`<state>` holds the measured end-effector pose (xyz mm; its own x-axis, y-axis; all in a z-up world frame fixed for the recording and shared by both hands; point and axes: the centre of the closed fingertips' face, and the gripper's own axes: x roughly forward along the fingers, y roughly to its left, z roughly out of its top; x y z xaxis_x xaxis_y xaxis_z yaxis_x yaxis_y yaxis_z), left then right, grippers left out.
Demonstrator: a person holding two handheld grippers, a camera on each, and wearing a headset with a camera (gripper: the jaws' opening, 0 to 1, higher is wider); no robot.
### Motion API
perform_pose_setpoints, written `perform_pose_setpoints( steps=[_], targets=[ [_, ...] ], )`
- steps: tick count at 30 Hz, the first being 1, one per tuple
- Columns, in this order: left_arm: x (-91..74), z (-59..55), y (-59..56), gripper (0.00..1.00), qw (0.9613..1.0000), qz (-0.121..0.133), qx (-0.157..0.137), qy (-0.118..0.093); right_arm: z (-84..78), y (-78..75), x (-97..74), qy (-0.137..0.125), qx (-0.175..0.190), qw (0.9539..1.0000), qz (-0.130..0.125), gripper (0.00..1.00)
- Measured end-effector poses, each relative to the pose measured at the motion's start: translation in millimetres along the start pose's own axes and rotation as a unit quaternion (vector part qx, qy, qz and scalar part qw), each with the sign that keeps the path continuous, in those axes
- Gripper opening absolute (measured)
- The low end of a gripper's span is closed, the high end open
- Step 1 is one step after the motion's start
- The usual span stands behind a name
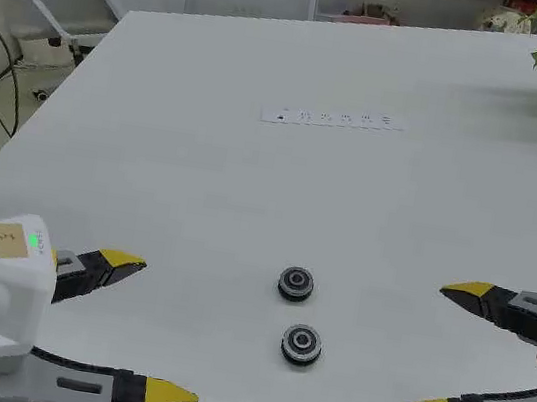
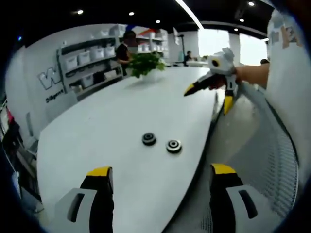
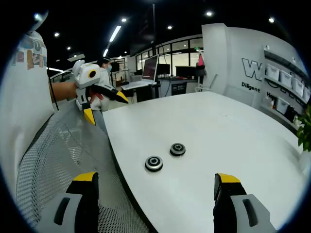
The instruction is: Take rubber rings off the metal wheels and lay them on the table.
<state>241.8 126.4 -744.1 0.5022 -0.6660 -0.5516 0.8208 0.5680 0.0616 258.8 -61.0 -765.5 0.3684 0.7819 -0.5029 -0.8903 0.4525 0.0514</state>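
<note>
1. At the left, the left gripper [image 1: 168,332] hung over the near edge of the table [image 1: 252,178]. Its yellow-tipped jaws were spread wide with nothing between them, and it was well apart from the wheels.
2. In the middle, the farther wheel [image 1: 295,284] and the nearer wheel [image 1: 301,344] lay flat on the table, close together but not touching. Each showed a dark outer band, apparently its rubber ring [image 1: 286,343], still seated on the metal. No loose ring lay on the tabletop.
3. At the right, the right gripper [image 1: 416,352] mirrored the other, its jaws equally wide and empty, pointing in toward the wheels from a distance.
4. The job seemed to stand at its very start, with the approach in hand and no ring removed yet. The next move would likely call for one gripper to pin a wheel by its body. The other would then catch the thin ring's edge and peel it off, which would need careful, low jaw placement.
</note>
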Motion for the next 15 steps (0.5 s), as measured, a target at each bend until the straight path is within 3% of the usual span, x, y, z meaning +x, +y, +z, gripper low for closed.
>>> perform_pose_setpoints(
  steps=[15],
  targets=[
    [0.6,0.1,-1.1,0.84,1.0,-0.008,0.0,-0.002,0.6,-1.7,0.6,-0.004,0.005,1.0,-0.005,0.99]
  ],
)
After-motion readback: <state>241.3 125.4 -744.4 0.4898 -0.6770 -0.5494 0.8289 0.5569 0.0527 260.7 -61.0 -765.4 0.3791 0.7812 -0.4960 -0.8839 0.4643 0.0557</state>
